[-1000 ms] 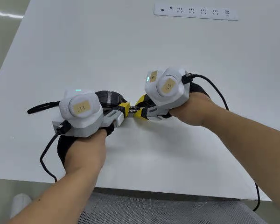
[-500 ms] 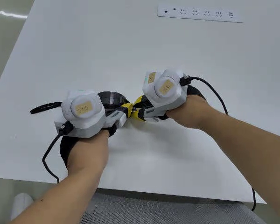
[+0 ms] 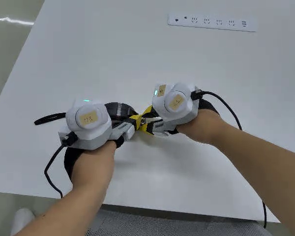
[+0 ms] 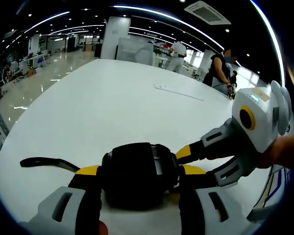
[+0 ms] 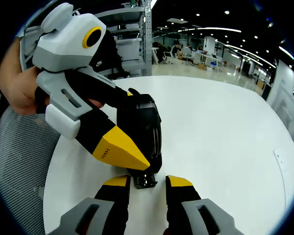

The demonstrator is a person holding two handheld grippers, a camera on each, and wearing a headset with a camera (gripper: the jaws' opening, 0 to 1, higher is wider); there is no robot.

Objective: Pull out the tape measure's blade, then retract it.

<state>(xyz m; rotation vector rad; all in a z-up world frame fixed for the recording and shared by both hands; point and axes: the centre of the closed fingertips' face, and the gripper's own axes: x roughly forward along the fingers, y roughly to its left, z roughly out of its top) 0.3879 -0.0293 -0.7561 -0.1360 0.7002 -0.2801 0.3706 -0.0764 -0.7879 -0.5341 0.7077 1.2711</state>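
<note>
Left jaws: left gripper (image 4: 141, 171) clamped on the black case of the tape measure (image 5: 145, 128), one jaw on each flat side.
Right jaws: right gripper (image 5: 148, 182) slightly parted, with the blade hook (image 5: 146, 179) between the tips. A thin gap shows on each side, so probably not pinched yet.
Key relation: the hook points straight into the right jaws. The right hand is nearer to it, and the left only anchors the case.
Pull axis: judged to run from case to right gripper, across the table, with the hands moving apart.
Case position: low over the near part of the white table (image 3: 137, 54); contact unclear. Wrist strap (image 4: 43, 161) trails to the left.
Surroundings: power strip (image 3: 212, 21) at the far edge, well apart. Open hall with ceiling lights, and people (image 4: 178, 49) beyond the table.
</note>
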